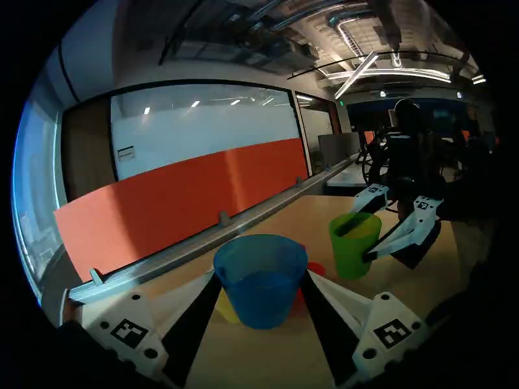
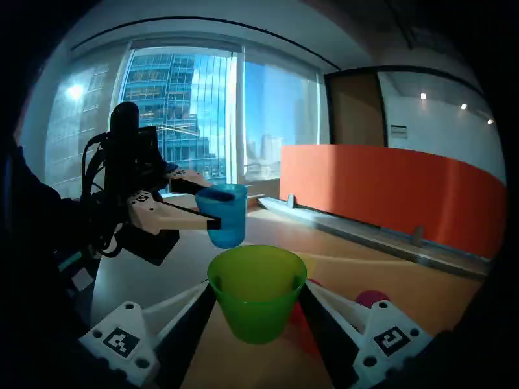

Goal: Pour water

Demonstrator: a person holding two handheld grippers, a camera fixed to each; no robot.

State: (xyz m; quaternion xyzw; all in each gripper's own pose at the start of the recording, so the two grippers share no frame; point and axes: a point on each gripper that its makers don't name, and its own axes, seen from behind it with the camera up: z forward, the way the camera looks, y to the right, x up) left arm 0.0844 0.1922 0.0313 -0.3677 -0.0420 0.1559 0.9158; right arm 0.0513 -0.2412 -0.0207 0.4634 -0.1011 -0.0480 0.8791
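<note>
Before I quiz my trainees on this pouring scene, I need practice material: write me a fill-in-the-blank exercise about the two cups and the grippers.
1. The left gripper holds the blue cup, and the liquid in it is ____.
2. The right gripper has its jaws ____ (open or shut) on the green cup.
3. The panel along the far edge of the table is coloured ____.

Missing words: water; shut; orange.
</note>
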